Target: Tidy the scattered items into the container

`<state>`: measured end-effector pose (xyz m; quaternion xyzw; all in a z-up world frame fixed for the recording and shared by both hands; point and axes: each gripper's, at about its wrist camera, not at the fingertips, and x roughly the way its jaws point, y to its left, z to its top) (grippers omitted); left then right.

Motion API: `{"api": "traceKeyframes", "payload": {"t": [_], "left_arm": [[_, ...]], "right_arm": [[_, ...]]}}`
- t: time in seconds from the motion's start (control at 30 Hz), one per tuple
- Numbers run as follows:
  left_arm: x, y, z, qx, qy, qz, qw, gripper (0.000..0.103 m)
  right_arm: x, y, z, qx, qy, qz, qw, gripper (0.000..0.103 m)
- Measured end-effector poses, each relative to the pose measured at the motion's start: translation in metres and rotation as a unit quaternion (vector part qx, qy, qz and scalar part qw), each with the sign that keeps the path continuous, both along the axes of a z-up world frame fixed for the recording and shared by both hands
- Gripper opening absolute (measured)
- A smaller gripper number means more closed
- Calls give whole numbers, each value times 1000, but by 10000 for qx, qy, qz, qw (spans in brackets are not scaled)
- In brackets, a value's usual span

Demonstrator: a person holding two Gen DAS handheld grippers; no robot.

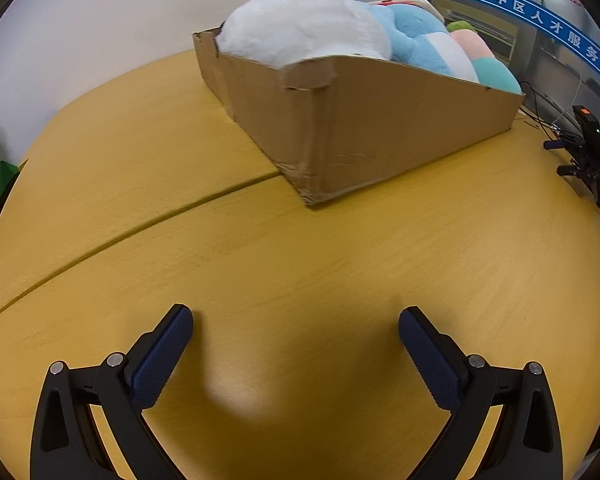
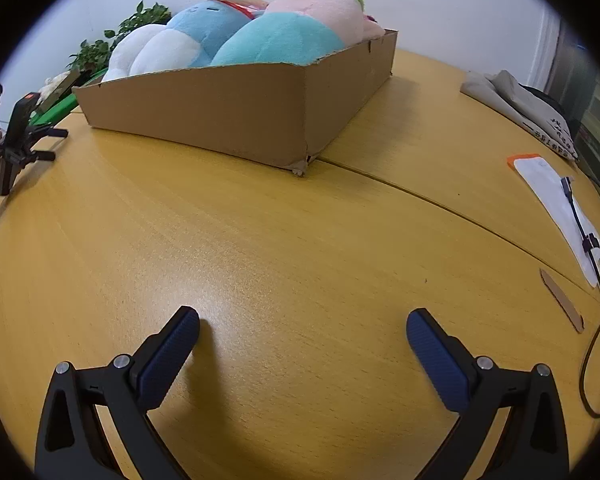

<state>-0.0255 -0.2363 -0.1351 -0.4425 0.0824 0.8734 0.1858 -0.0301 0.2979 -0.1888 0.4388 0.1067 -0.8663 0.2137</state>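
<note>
A shallow cardboard box (image 1: 364, 120) heaped with plush toys sits on a yellow wood-grain counter (image 1: 260, 248), seen from both wrist cameras. In the left wrist view the box lies toward 12 o'clock, one corner pointing at the camera; a large white plush (image 1: 300, 24) fills its near left end, with a blue-and-white plush (image 1: 420, 40) beside it at 1 o'clock and pink and teal plush farther right. The left hand-held gripper (image 1: 296, 320) hangs over bare counter at 6 o'clock, its blue-padded fingers (image 1: 164, 356) spread wide apart with nothing between them. A seam in the counter runs from 9 o'clock to the box's near corner. A black device on a small tripod (image 1: 588, 152) stands at 3 o'clock near the counter's edge.

In the right wrist view the same cardboard box (image 2: 228, 112) sits at 12 o'clock, the teal plush (image 2: 276, 40) and a pink plush with a green tuft (image 2: 324, 4) rising above its rim. The right hand-held gripper (image 2: 303, 322) is likewise spread wide and empty, over bare counter (image 2: 260, 240) well short of the box. At 3 o'clock lie a white packet with an orange edge (image 2: 556, 208), a black cable (image 2: 596, 320) and a thin cardboard strip (image 2: 562, 300); a folded grey bag (image 2: 524, 108) rests at 2 o'clock. A potted plant (image 2: 116, 36) shows at 11 o'clock.
</note>
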Motion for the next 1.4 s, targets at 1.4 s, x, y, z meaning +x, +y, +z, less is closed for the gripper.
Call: {"api": "traceKeyframes", "payload": {"t": [1.4], "left_arm": [[-6, -15, 4, -11, 15, -33, 10000, 103]], "right_arm": [[1, 3, -1, 2, 3, 119, 9999, 103]]}}
